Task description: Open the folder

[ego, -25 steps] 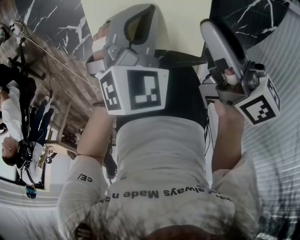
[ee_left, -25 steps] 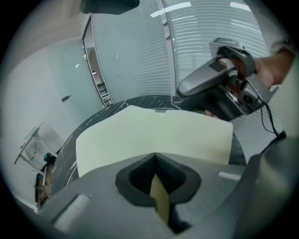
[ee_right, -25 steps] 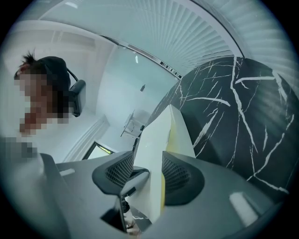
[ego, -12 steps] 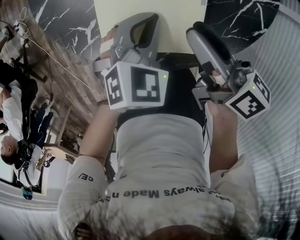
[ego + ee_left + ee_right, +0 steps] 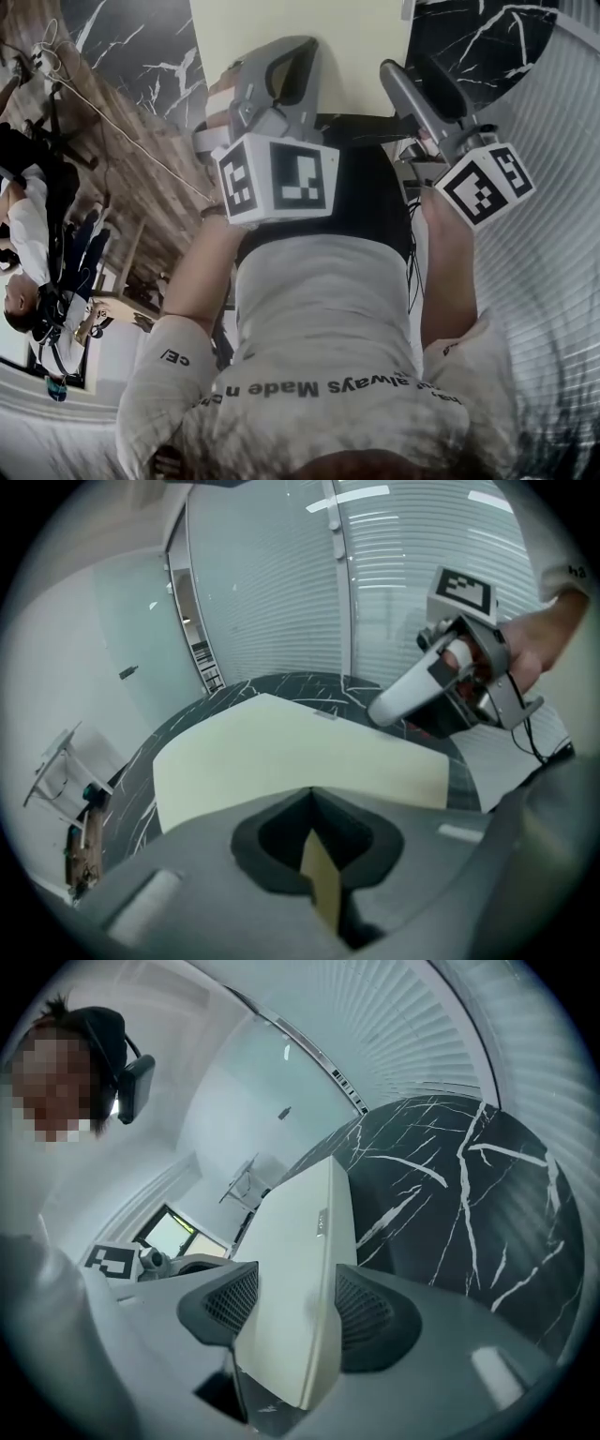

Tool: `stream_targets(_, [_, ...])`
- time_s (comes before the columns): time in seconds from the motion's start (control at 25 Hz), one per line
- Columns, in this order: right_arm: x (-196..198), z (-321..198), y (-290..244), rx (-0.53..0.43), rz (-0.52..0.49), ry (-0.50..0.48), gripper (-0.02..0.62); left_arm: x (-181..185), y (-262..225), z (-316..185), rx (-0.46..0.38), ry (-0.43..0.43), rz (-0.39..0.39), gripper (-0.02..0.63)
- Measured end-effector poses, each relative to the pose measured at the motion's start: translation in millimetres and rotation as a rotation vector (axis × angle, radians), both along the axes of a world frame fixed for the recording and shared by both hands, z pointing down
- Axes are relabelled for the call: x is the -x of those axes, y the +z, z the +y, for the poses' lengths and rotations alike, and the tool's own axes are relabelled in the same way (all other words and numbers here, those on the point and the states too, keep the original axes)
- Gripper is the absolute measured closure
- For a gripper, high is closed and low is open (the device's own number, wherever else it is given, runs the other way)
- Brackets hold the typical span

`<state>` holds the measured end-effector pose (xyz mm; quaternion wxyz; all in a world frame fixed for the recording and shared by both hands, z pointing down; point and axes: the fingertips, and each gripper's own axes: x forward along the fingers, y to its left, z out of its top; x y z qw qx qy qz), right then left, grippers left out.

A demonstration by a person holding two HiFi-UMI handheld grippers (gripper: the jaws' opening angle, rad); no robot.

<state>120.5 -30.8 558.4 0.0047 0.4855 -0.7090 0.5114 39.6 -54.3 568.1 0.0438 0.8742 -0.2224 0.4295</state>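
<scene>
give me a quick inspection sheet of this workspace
surface: black marble table
job's things: cream folder across the table
clutter: nothing seen
grippers: left gripper shut on a thin cream edge of the folder; right gripper jaws have just been opening, folder corner between them, pads not pressing
cables: dark lead trailing from the right gripper
surroundings: slatted blinds; another person off to the side
</scene>
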Motion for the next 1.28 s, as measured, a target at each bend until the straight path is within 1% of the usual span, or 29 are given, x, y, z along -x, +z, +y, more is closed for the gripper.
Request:
stream_targets(0.16, [4.4,2.3,8.0,0.002,0.012,-0.011,0.334,-0.3,1.3,0.5,-0.004,-0.008,0.012,0.604])
stream_targets(0.4, [5.3,-0.2,-1.1,-0.036,0.085,-0.015,0.342,-1.9,0.3,0.7,-0.018,-0.010,0.022,0.604])
stream_targets(0.44, [5.7,-0.6,-1.8,-0.038,0.090,-0.016,0.334,-2.0,0.5,0.8,-0.020,-0.011,0.025,0.604])
stream_targets(0.76, [10.0,-3.3,-4.3,-0.055,0.081,-0.002,0.342,-0.5,2.4,0.9,-0.036,-0.009,0.032,0.604])
stream_targets(0.96, [9.0,-2.8,-2.3,-0.044,0.097,0.006,0.356,-0.4,2.6,1.9,-0.037,-0.006,0.035,0.604])
stream_targets(1.08, [8.7,-6.2,-4.5,-0.047,0.053,0.023,0.356,-0.6,3.6,1.6,-0.036,-0.004,0.036,0.604])
stream_targets(1.16, [8.4,-10.8,-9.4,-0.058,-0.023,0.044,0.351,-0.3,5.0,1.5,-0.035,-0.004,0.037,0.606])
stream_targets(1.28, [4.9,-10.8,-17.4,-0.061,-0.163,0.097,0.351,1.1,6.0,1.4,-0.034,-0.004,0.031,0.606])
